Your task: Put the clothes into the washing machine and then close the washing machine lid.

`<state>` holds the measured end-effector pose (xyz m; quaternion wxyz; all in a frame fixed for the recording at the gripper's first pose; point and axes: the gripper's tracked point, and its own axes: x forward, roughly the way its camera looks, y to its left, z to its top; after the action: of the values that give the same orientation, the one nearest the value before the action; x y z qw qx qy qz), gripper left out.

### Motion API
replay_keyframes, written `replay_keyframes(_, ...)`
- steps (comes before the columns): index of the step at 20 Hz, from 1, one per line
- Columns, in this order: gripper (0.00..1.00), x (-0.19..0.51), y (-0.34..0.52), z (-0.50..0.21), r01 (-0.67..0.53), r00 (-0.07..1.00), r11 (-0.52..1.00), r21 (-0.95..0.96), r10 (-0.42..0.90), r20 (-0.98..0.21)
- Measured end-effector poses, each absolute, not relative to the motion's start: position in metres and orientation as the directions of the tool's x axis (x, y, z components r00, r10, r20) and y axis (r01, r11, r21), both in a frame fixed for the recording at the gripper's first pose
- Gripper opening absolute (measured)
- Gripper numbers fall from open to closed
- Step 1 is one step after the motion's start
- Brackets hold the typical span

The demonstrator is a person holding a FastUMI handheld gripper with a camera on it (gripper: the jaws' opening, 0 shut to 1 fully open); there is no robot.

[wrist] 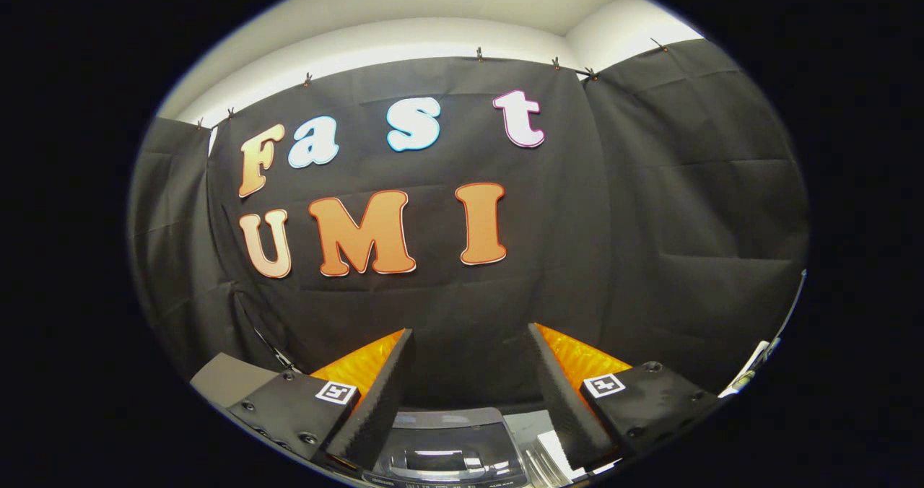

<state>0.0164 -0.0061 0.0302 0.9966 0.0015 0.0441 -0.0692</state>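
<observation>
Tongs (pixel 469 343) with square tags, screws

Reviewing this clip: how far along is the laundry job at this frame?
Nothing looks done. The gripper is open and holds nothing, its fingers spread apart and aimed at the booth wall. Below and between them lies the washing machine, seen as a dark panel; whether its lid is open cannot be told. No clothes are being held, so picking them up, loading them and closing the lid all appear left.
</observation>
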Motion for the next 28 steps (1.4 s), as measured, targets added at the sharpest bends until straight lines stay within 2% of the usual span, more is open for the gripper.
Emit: replay_keyframes(28, 0.96, 0.026, 0.005, 0.028, 0.082, 0.994, 0.997, -0.009, -0.083, -0.075)
